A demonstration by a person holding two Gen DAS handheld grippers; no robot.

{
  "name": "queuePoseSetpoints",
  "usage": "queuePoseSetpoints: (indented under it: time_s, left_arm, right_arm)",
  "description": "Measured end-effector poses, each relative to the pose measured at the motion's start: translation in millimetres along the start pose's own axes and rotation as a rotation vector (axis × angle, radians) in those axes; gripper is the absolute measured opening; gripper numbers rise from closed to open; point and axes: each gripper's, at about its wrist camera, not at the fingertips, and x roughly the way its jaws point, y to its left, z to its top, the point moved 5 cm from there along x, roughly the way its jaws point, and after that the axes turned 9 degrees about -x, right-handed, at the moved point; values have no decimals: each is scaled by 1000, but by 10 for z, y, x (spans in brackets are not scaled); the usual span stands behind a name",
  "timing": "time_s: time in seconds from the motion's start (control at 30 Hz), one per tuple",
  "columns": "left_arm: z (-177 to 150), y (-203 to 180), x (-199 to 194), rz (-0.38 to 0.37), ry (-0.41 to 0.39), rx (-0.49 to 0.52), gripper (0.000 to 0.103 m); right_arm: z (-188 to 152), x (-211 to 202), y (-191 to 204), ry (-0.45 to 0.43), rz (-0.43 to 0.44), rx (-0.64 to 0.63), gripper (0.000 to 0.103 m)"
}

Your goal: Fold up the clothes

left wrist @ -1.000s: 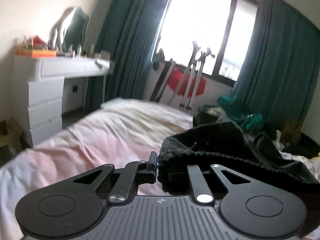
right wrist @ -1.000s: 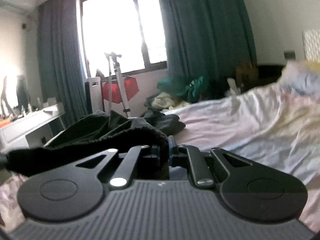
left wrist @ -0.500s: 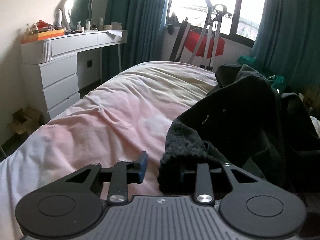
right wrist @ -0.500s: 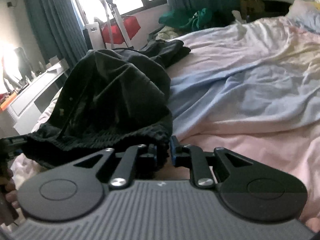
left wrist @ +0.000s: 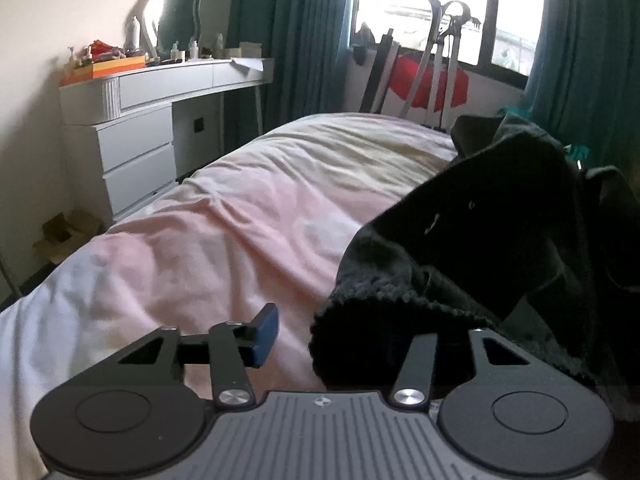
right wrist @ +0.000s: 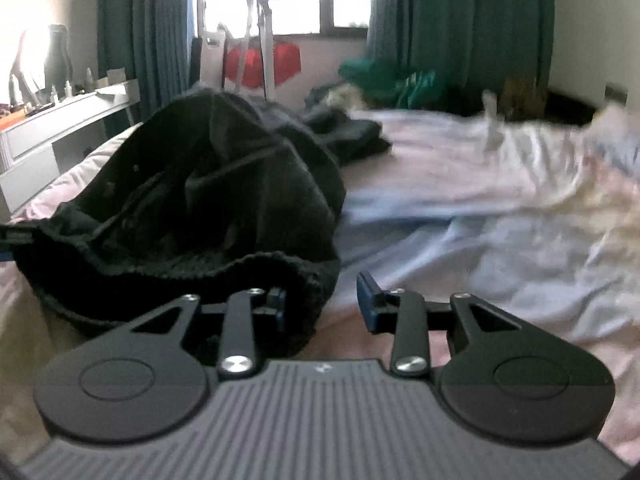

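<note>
A black garment with a ribbed knitted hem lies bunched on the bed. My left gripper is open; its left finger stands free and the hem drapes over the right finger, hiding it. In the right wrist view the same garment lies heaped at the left. My right gripper is open; the hem rests against its left finger and the right finger is free over the sheet.
A white dresser with a mirror stands left of the bed. A drying rack with a red cloth stands by the window. Dark clothes and green clothes lie at the far side. Pale crumpled sheets spread right.
Both grippers have opened and let go of the hem. The garment has come down from being held up and now lies on the bed. Both cameras have tilted lower.
</note>
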Motion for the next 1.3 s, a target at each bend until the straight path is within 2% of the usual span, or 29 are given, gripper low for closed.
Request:
queuePoseSetpoints:
  time_s: [0.07, 0.1, 0.13, 0.2, 0.27, 0.37, 0.43, 0.57, 0.7, 0.77, 0.83, 1.0, 1.07, 1.1, 1.17, 1.2, 1.23, 1.3]
  left_arm:
    - [67, -5, 16, -2, -25, 4, 37]
    - [110, -5, 25, -26, -32, -4, 24]
    - [161, -6, 6, -44, -37, -15, 14]
    - [265, -10, -33, -80, -48, -37, 12]
    - [429, -4, -124, -73, -73, -37, 11]
    - [850, 104, -281, -77, -130, -67, 10]
    - [1222, 251, -364, -79, -169, -92, 10]
    - [1950, 563, -363, -47, -208, -77, 10]
    - [2547, 903, -176, 28, -226, -32, 10]
    - [2675, 1118, 78, 103, -224, 3, 10]
    - [2660, 1367, 370, 135, -158, -21, 10]
    - [2407, 1907, 977, 165, -12, -125, 11]
    - [2314, 2035, 1050, 156, 10, -136, 13]
    - [2294, 2079, 1048, 151, 10, -136, 19]
    - [2262, 2160, 964, 154, -4, -129, 37]
    - [2243, 2203, 907, 161, -12, -123, 58]
    - [2194, 2268, 804, 180, -13, -123, 74]
    - [2085, 2406, 583, 193, -15, -124, 86]
  right_arm:
    - [-62, 28, -58, 46, 96, 104, 31]
    - [-92, 37, -76, 63, 146, 160, 21]
    - [-120, 45, -94, 81, 196, 215, 19]
    - [-119, -59, -78, 71, 231, 228, 16]
    - [-82, -231, -26, 36, 287, 250, 14]
    - [16, -549, 253, -5, 327, 170, 14]
    - [88, -716, 504, -34, 402, 148, 14]
    - [262, -944, 1137, -89, 581, 136, 14]
    - [489, -844, 1953, -65, 735, 140, 15]
    - [566, -709, 2359, -42, 803, 144, 15]
    - [543, -552, 2750, -12, 843, 119, 15]
    - [237, -158, 3211, 116, 838, 83, 16]
    - [153, -72, 3281, 155, 828, 76, 18]
    - [154, -21, 3280, 165, 829, 77, 20]
    - [180, -9, 3296, 164, 857, 86, 30]
    - [191, 6, 3291, 168, 874, 87, 43]
    - [215, 19, 3292, 171, 889, 92, 67]
    - [229, -15, 3290, 145, 883, 98, 92]
